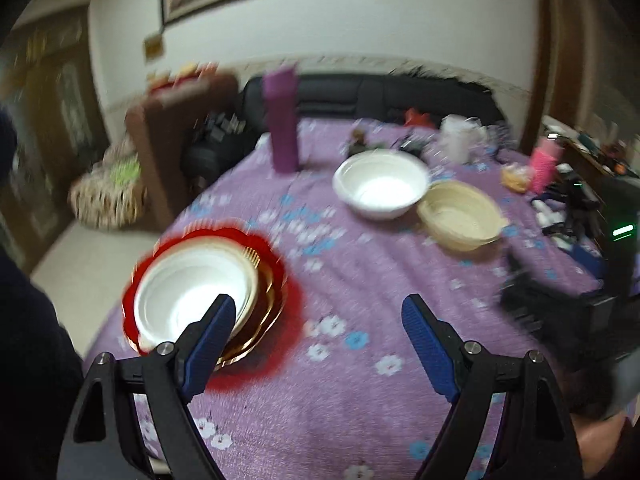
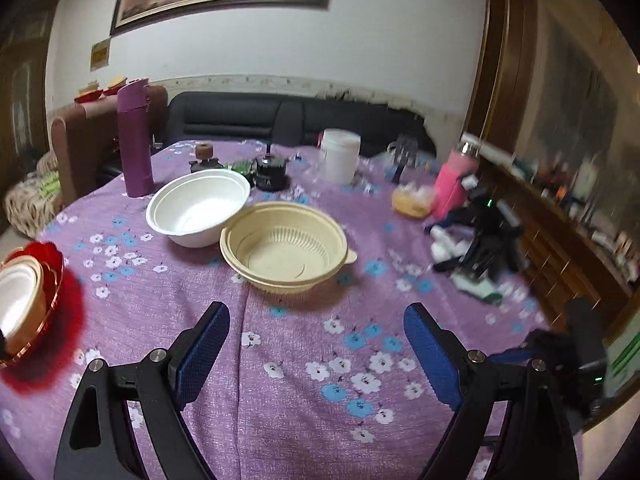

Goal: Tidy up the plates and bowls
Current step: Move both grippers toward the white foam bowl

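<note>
A white bowl (image 1: pixel 192 296) sits nested in a cream bowl on gold and red plates (image 1: pixel 276 280) at the table's left edge; the stack also shows in the right wrist view (image 2: pixel 24 304). A second white bowl (image 1: pixel 380 188) (image 2: pixel 200 208) and a cream bowl (image 1: pixel 460 216) (image 2: pixel 284 244) stand side by side, touching, mid-table. My left gripper (image 1: pixel 320 320) is open and empty, its left finger in front of the stack. My right gripper (image 2: pixel 316 332) is open and empty, short of the cream bowl.
A purple flowered cloth (image 2: pixel 304 360) covers the table. A purple flask (image 2: pixel 134 140), a white jar (image 2: pixel 340 156), a pink bottle (image 2: pixel 454 180), small dark pots (image 2: pixel 272 170) and black gear (image 2: pixel 484 240) stand at the back and right. A sofa (image 2: pixel 280 120) lies behind.
</note>
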`<action>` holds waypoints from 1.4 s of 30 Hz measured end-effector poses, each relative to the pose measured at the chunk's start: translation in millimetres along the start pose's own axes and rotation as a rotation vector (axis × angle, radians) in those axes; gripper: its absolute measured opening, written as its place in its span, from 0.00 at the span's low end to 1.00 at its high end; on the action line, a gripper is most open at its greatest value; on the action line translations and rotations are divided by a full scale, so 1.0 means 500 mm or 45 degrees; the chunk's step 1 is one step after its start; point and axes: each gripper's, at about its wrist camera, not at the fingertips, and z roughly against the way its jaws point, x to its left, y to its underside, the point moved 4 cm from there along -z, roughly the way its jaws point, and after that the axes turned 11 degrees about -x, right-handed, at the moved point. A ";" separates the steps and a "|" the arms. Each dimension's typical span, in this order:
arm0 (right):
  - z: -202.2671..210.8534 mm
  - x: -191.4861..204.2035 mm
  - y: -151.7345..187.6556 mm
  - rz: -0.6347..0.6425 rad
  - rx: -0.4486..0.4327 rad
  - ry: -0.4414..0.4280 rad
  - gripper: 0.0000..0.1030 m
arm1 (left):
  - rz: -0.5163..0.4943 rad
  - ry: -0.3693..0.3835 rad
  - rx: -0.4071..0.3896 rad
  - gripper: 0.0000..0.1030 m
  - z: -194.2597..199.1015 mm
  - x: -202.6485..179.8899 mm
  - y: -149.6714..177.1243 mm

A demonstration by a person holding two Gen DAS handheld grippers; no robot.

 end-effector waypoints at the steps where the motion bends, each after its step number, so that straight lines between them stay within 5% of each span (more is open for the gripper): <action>1: 0.002 0.004 0.002 0.008 -0.002 -0.003 0.89 | -0.012 0.014 -0.026 0.82 0.014 -0.010 -0.012; 6: -0.009 0.011 0.010 0.006 0.037 -0.050 0.89 | -0.069 0.062 -0.110 0.86 0.057 -0.049 -0.051; 18: -0.031 -0.009 0.024 0.003 0.079 -0.049 0.89 | -0.004 -0.071 0.052 0.86 -0.051 -0.014 -0.033; 42: -0.137 0.010 0.035 0.015 0.200 -0.083 0.89 | 0.000 -0.143 0.206 0.86 -0.206 0.000 -0.007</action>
